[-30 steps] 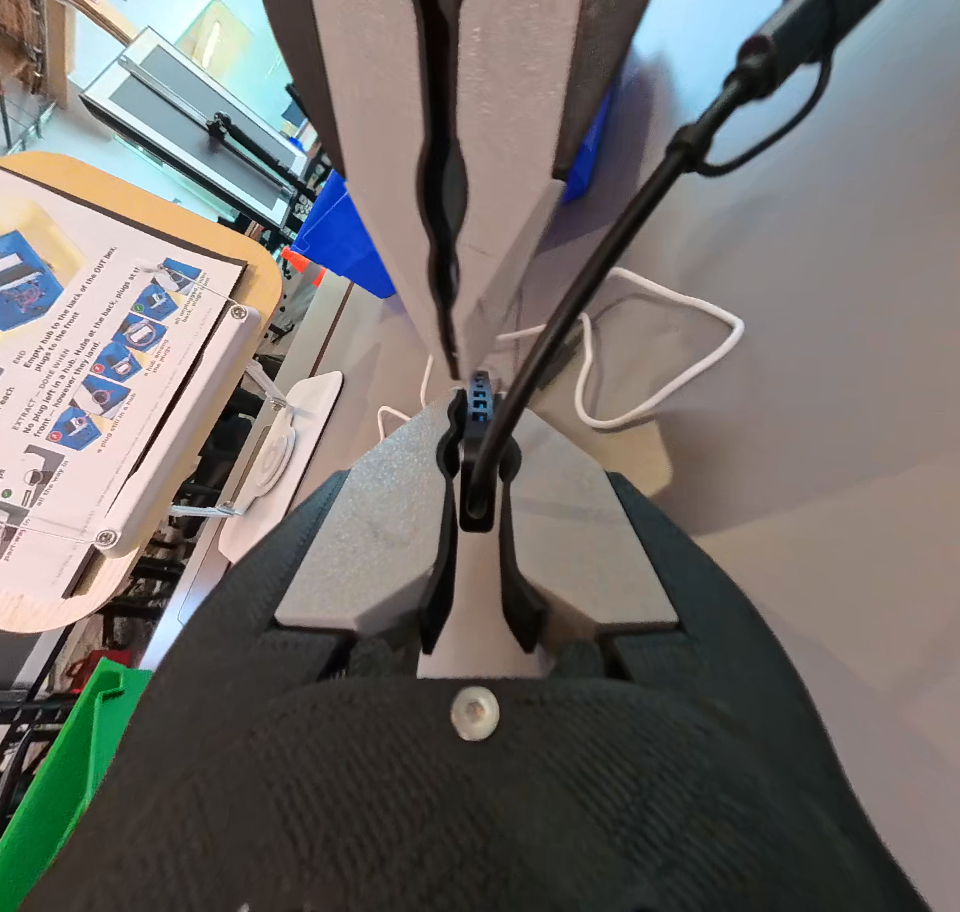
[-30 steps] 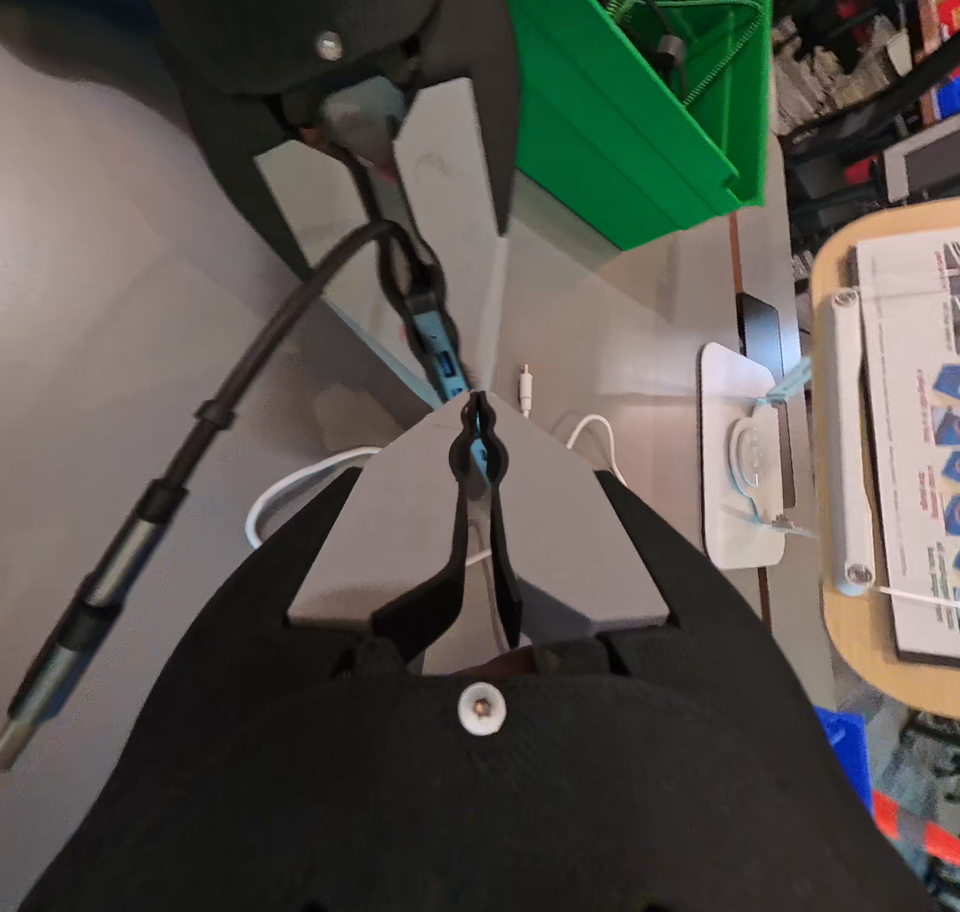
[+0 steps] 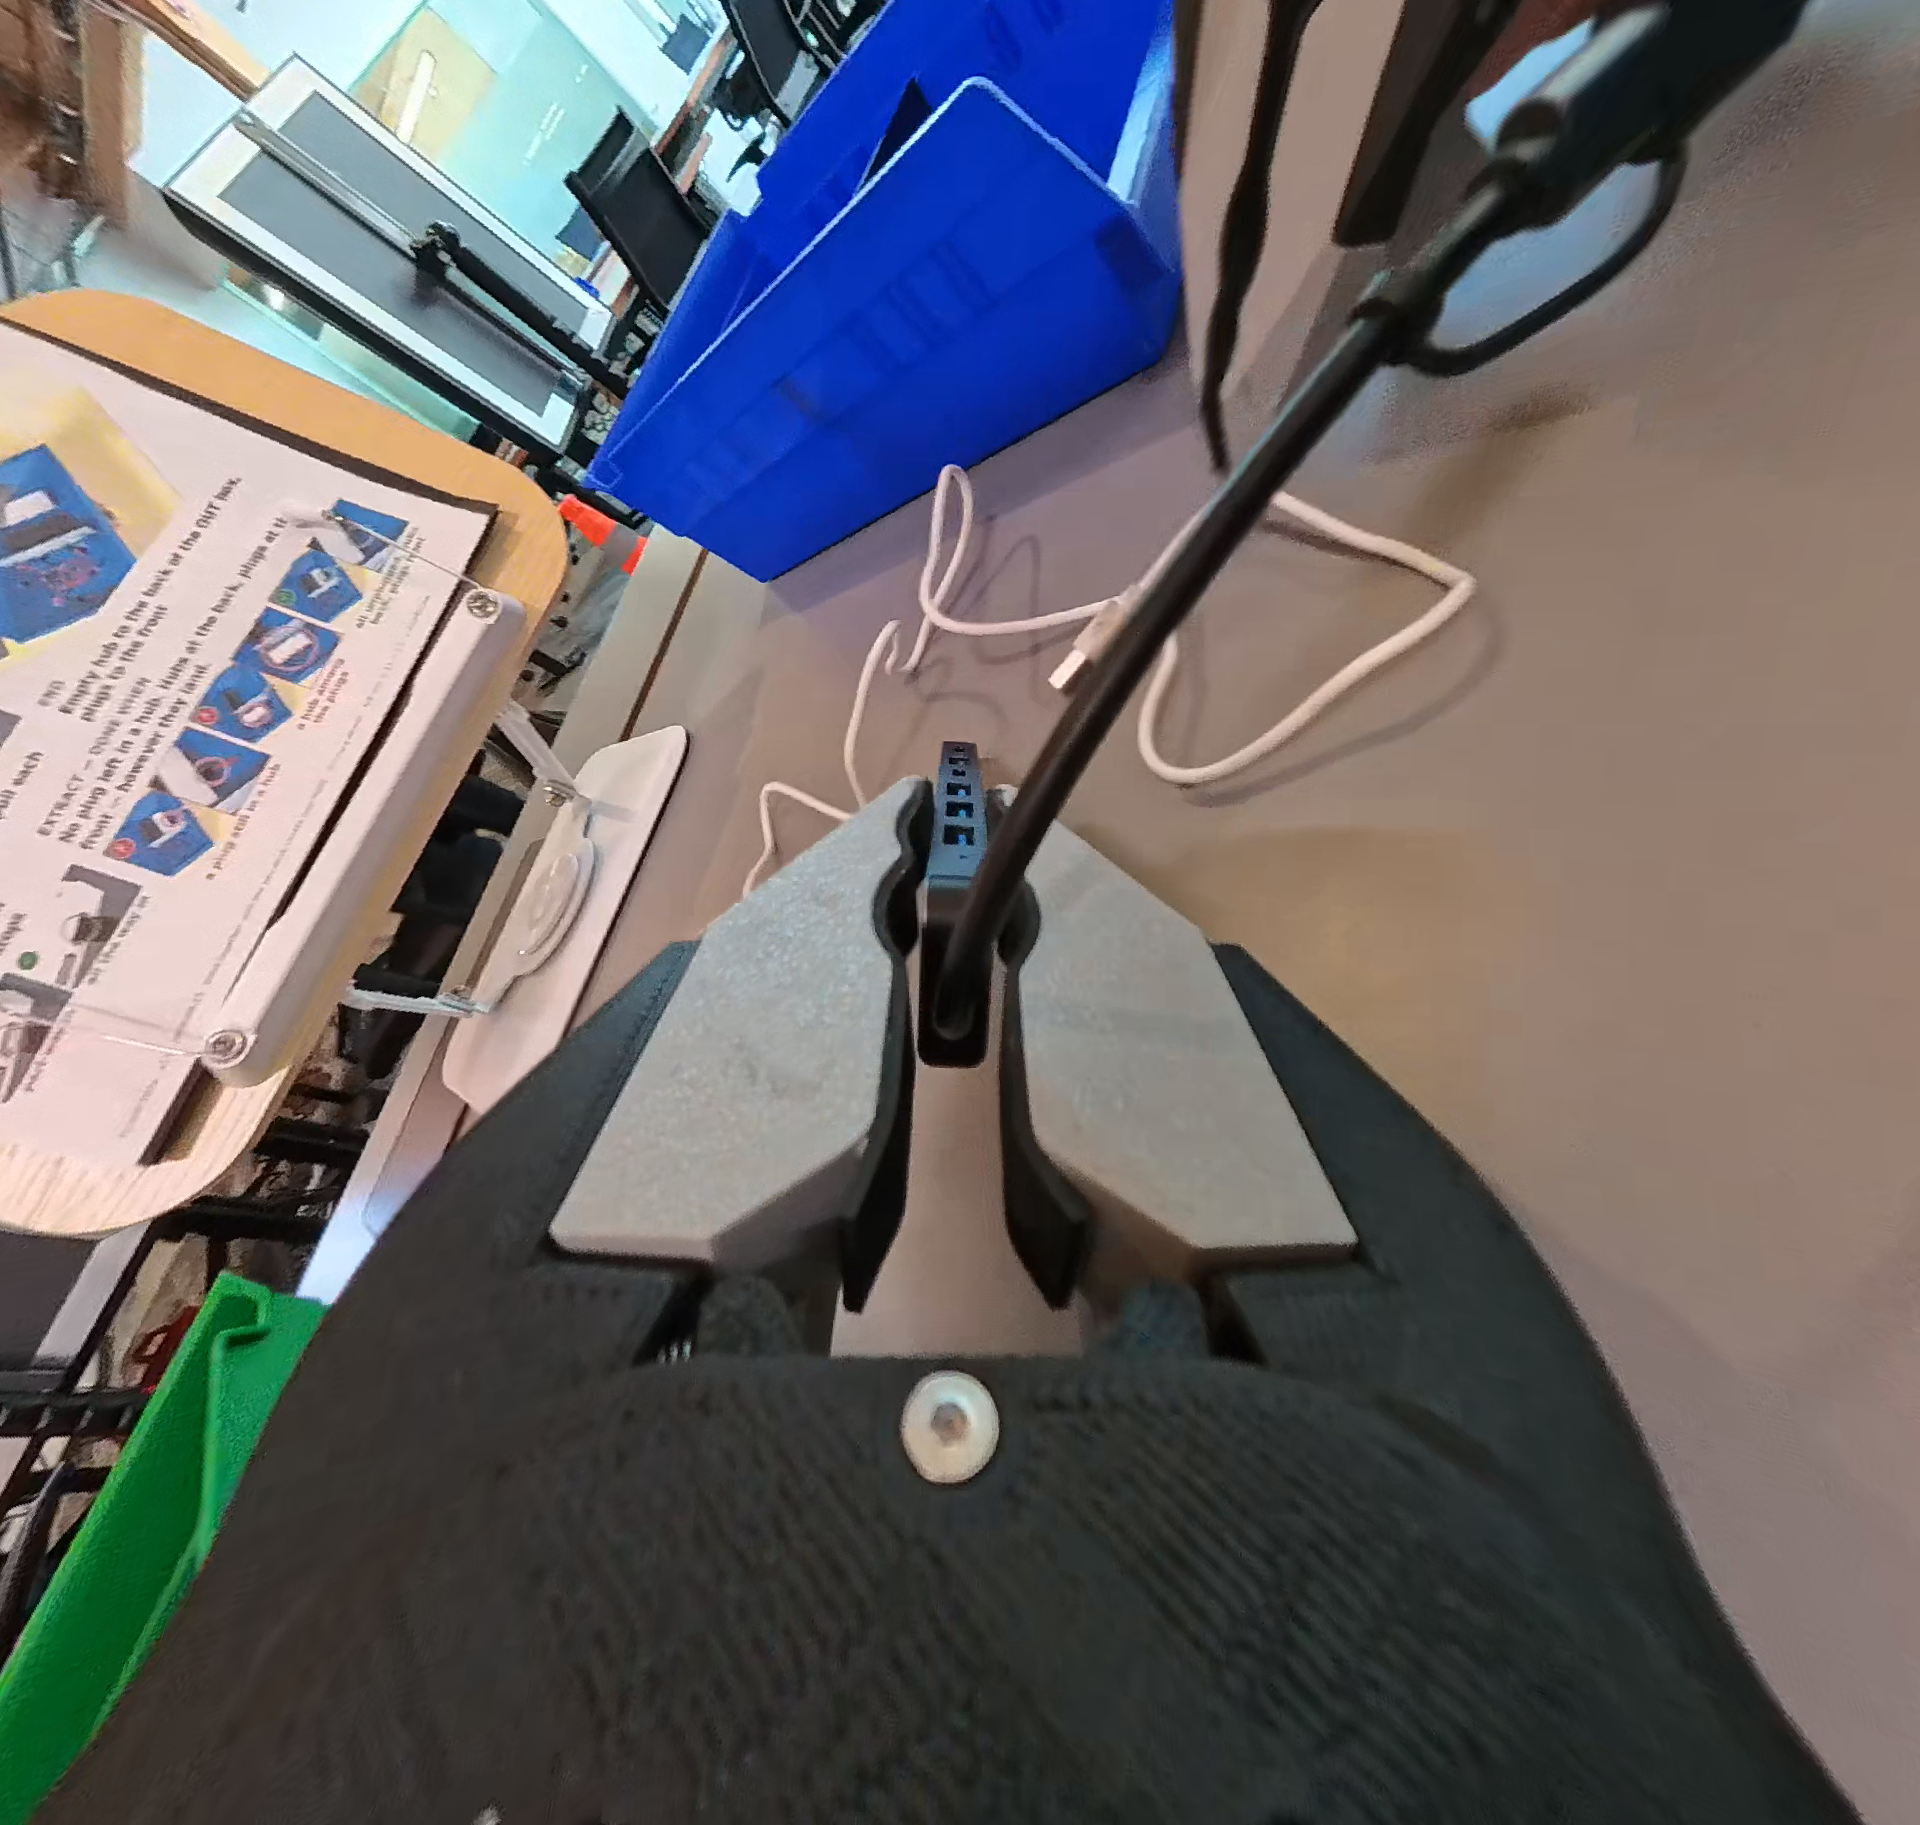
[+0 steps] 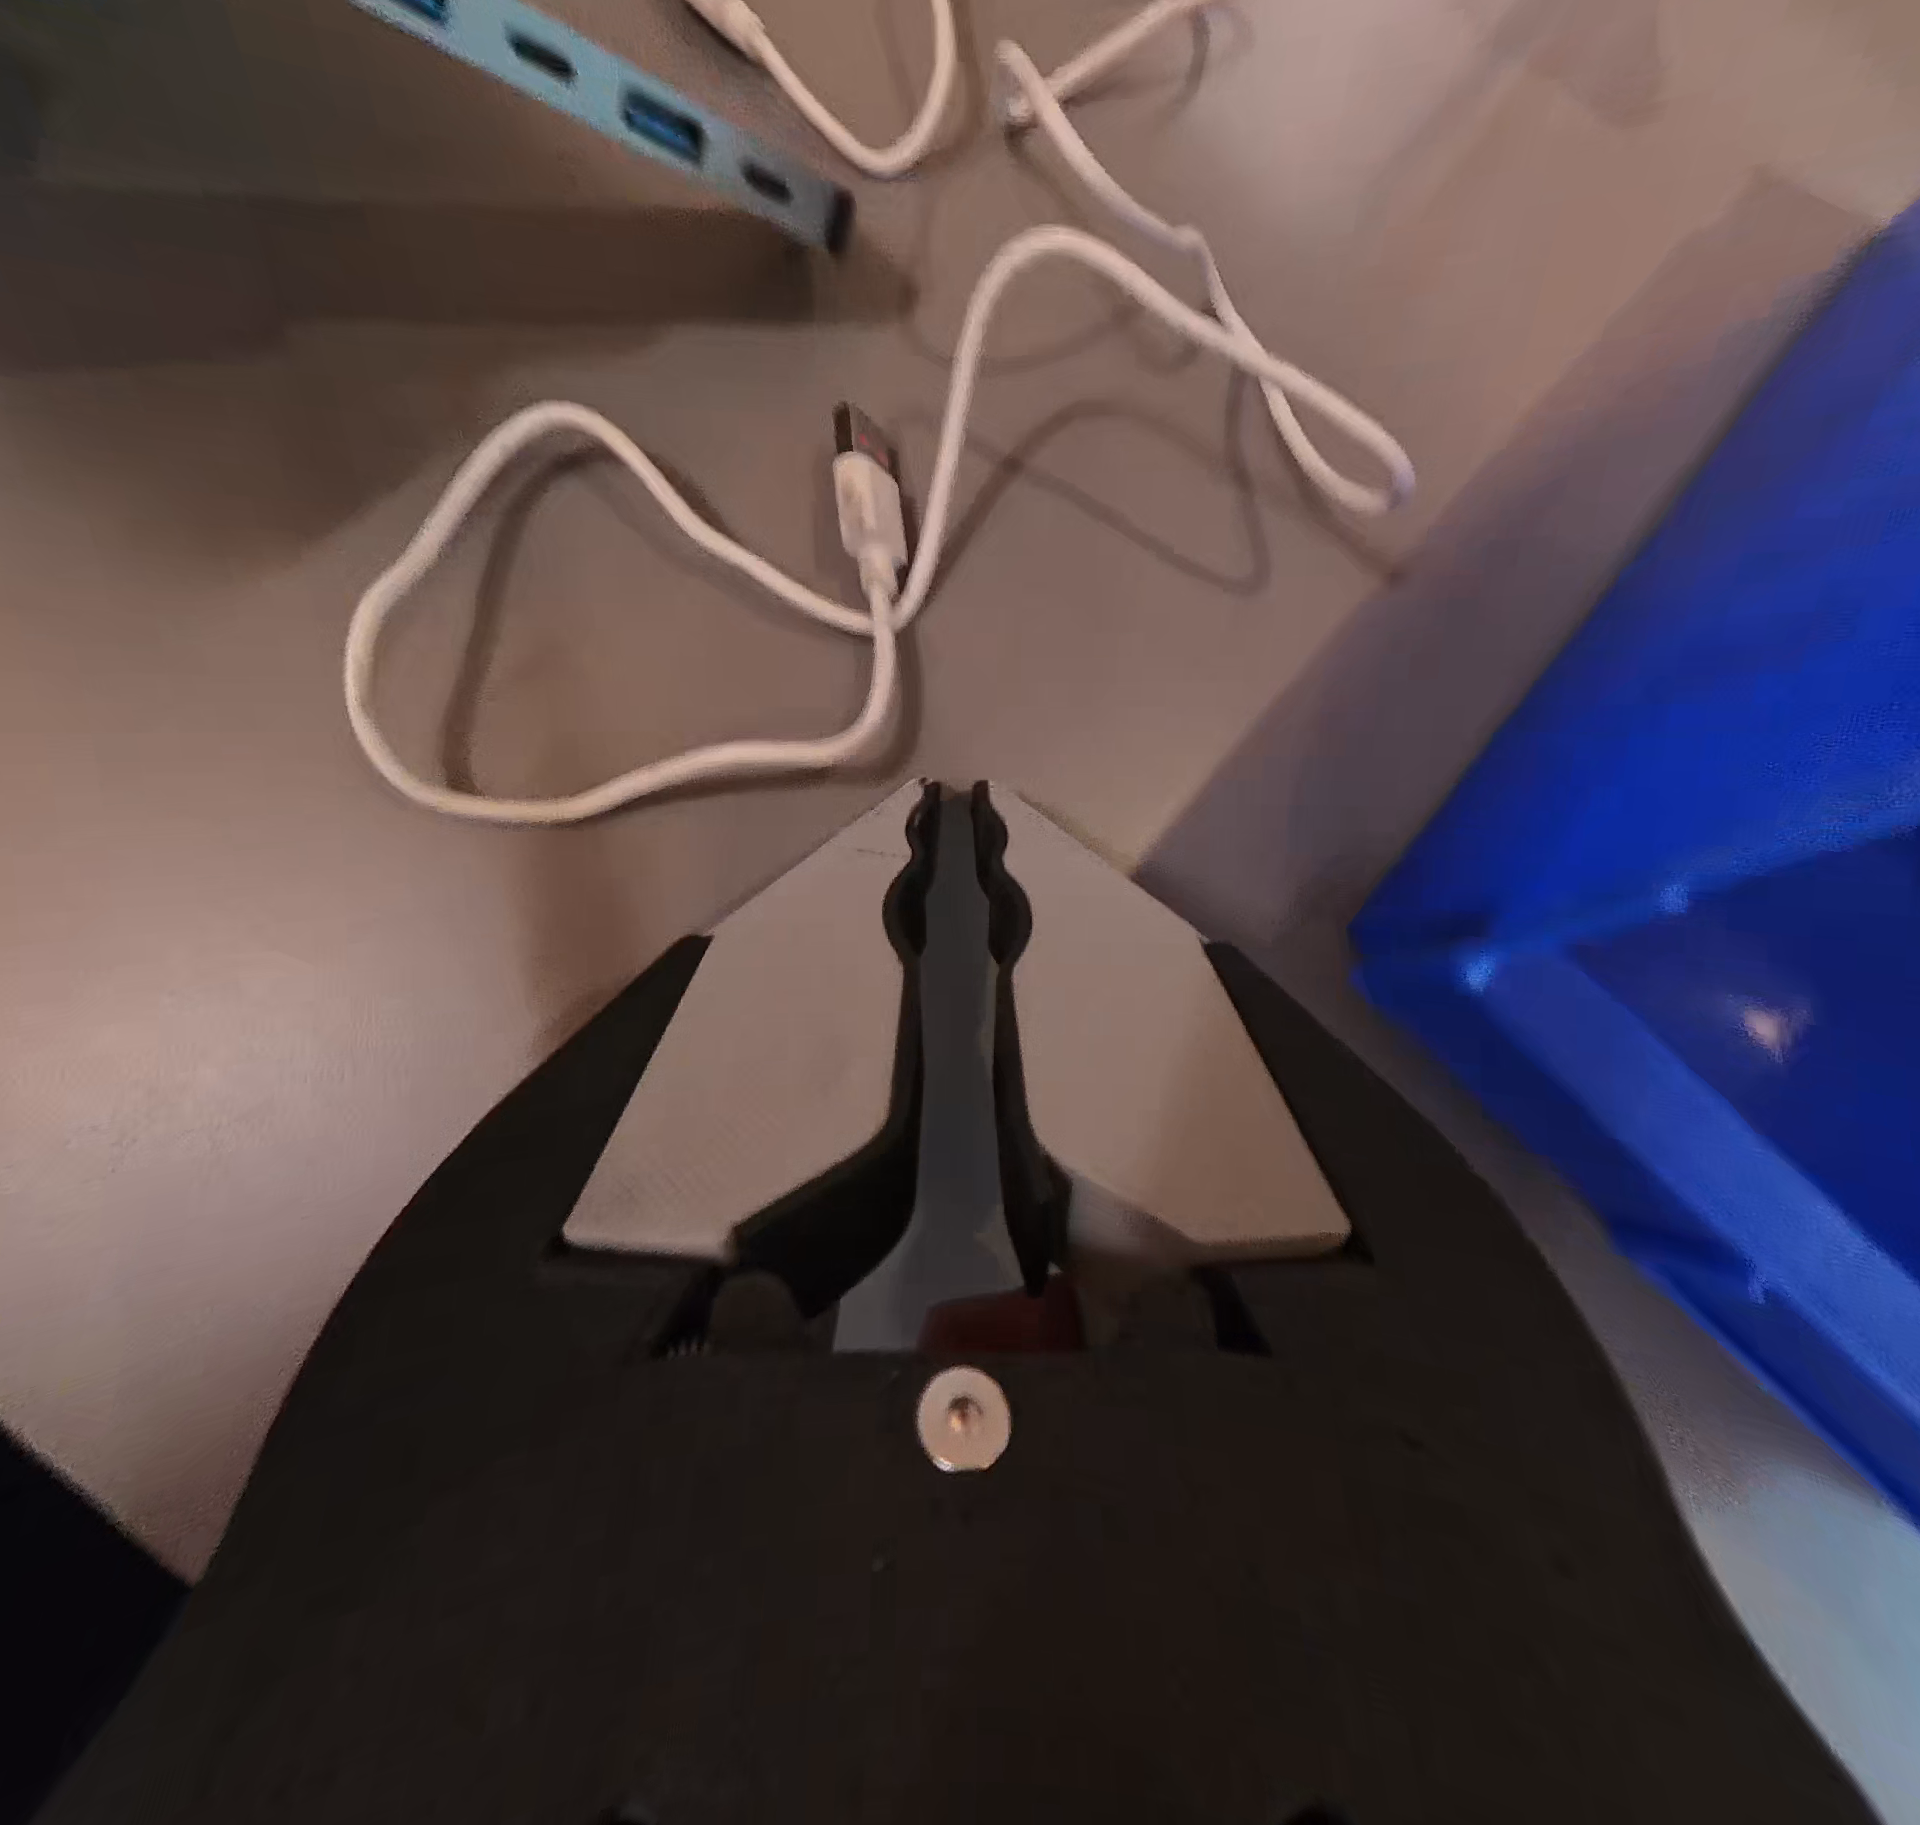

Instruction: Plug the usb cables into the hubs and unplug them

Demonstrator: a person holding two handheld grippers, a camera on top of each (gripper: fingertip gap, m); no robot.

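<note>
The left gripper [image 3: 958, 819] is clamped on a slim dark hub [image 3: 954, 845], held edge-on above the bare grey table [image 3: 1558, 944], its stiff black lead [image 3: 1143, 653] arching up and right. The right gripper [image 4: 954, 790], nearly closed with only a slit between its tips, holds nothing; a second ago it met the left one nose to nose at the hub, and has now drawn back over the limp white usb cable [image 4: 623, 466], whose metal plug [image 4: 868, 482] lies just beyond its tips. The hard-walled blue bin [image 4: 1662, 736] crowds the right; open table spreads left.
</note>
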